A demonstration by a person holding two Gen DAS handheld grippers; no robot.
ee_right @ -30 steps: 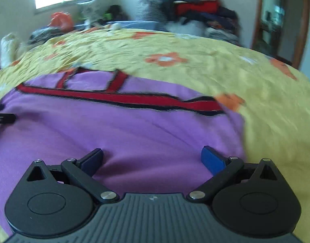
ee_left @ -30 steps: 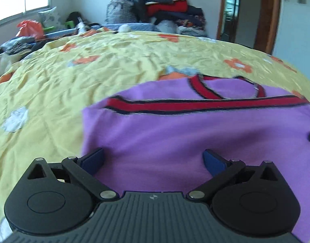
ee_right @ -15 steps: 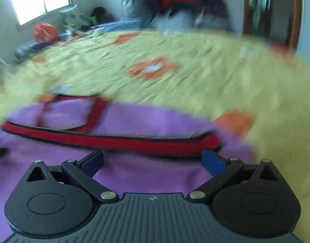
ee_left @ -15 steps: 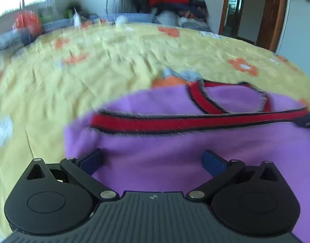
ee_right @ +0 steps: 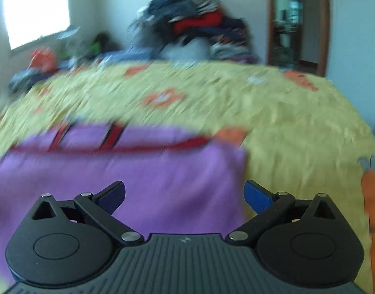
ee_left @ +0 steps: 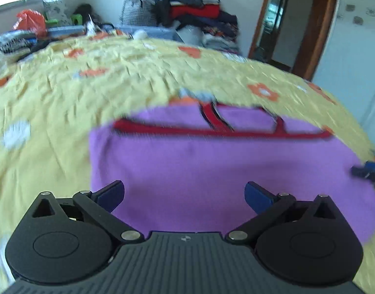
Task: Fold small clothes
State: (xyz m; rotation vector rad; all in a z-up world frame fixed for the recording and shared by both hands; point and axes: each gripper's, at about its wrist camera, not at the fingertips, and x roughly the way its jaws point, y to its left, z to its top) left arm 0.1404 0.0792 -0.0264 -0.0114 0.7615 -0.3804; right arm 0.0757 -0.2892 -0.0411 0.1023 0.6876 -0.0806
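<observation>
A purple garment (ee_left: pixel 212 166) with red and black trim lies flat on the yellow flowered bedspread (ee_left: pixel 101 93). It also shows in the right wrist view (ee_right: pixel 143 178), blurred. My left gripper (ee_left: pixel 185 196) is open and empty above the garment's near left part. My right gripper (ee_right: pixel 185 196) is open and empty above the garment's near right edge; its right finger (ee_right: pixel 257 196) is over the bedspread (ee_right: pixel 285 127). The right gripper's tip shows at the far right of the left wrist view (ee_left: pixel 368 170).
A heap of clothes (ee_left: pixel 187 5) is stacked against the far wall beyond the bed. Bags and clutter (ee_left: pixel 30 22) lie at the far left under a window. A wooden door frame (ee_left: pixel 315 24) stands at the right.
Both grippers have lifted and pulled back a little from the garment, and the views are blurred. The right view has swung to the right. Both stay open.
</observation>
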